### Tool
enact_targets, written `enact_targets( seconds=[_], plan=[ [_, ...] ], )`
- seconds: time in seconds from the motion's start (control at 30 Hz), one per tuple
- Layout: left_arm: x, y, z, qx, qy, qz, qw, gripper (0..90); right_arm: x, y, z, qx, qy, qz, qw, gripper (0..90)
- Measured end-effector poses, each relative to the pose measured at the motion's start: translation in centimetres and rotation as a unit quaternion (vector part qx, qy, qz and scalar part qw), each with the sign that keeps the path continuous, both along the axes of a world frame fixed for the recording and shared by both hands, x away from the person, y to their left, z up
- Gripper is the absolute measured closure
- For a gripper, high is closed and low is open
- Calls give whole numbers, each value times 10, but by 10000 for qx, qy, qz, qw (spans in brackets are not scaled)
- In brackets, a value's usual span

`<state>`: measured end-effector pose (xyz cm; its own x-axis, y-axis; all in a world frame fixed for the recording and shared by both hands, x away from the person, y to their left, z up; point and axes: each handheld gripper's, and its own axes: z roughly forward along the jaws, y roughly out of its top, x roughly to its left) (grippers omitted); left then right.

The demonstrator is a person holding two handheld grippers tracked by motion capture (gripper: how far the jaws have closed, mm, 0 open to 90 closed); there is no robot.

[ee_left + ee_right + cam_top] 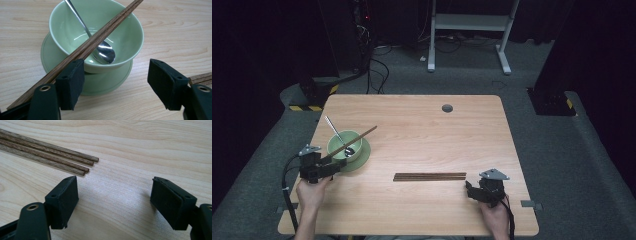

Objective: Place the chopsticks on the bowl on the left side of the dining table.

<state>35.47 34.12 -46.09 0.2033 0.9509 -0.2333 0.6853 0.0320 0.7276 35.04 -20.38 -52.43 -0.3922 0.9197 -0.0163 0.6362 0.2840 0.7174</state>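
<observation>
The left tool (pixel 113 85) stood with its jaws apart just before the green bowl (pixel 125 42) on its saucer (pixel 105 85). A chopstick (pixel 100 37) lay across the bowl's rim over a spoon (pixel 106 52), seemingly brushing the outside of one jaw. The right tool (pixel 113 200), jaws apart and gripping nothing, rested on the counter (pixel 422 125) near the remaining chopsticks (pixel 50 155).
</observation>
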Motion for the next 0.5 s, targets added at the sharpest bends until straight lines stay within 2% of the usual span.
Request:
enact_targets(
  seconds=[0.5],
  plan=[
    [5,9,0,-2,17,111,9999,301,0,0,0,0,1,0,10000,221]
  ],
)
